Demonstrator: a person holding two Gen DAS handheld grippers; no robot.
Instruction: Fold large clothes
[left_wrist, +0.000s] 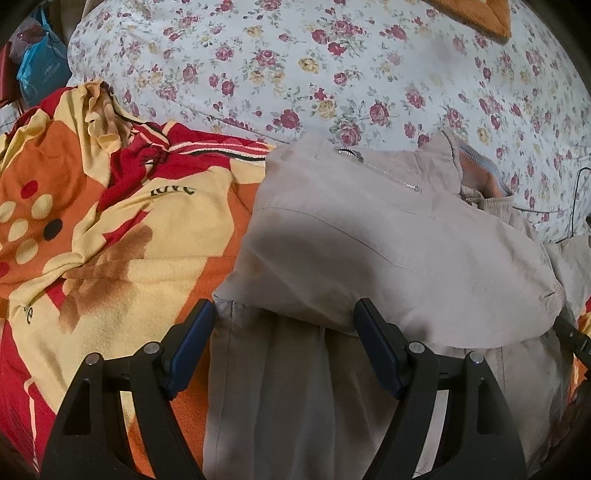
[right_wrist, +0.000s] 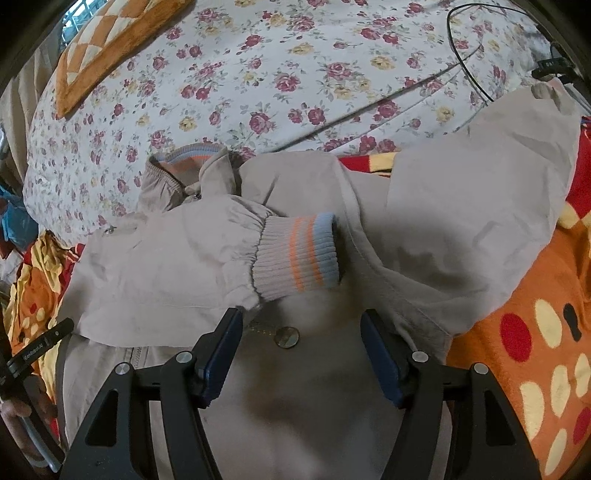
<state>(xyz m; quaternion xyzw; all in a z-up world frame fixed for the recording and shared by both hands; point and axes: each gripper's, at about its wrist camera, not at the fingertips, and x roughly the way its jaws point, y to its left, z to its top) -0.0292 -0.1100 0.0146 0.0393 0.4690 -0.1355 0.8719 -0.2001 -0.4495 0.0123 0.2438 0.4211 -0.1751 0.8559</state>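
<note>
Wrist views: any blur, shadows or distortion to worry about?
Left wrist: sharp, strong fisheye bending at the edges, dark corners, a soft shadow on the jacket above the left gripper. Right wrist: equally sharp, same curvature, a shadow beside the cuff and under the right gripper.

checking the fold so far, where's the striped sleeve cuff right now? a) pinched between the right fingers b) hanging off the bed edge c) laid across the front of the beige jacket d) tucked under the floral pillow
c: in the right wrist view the ribbed cuff with orange and blue stripes lies on the body of the beige jacket, beyond the open right gripper, untouched by it.
</note>
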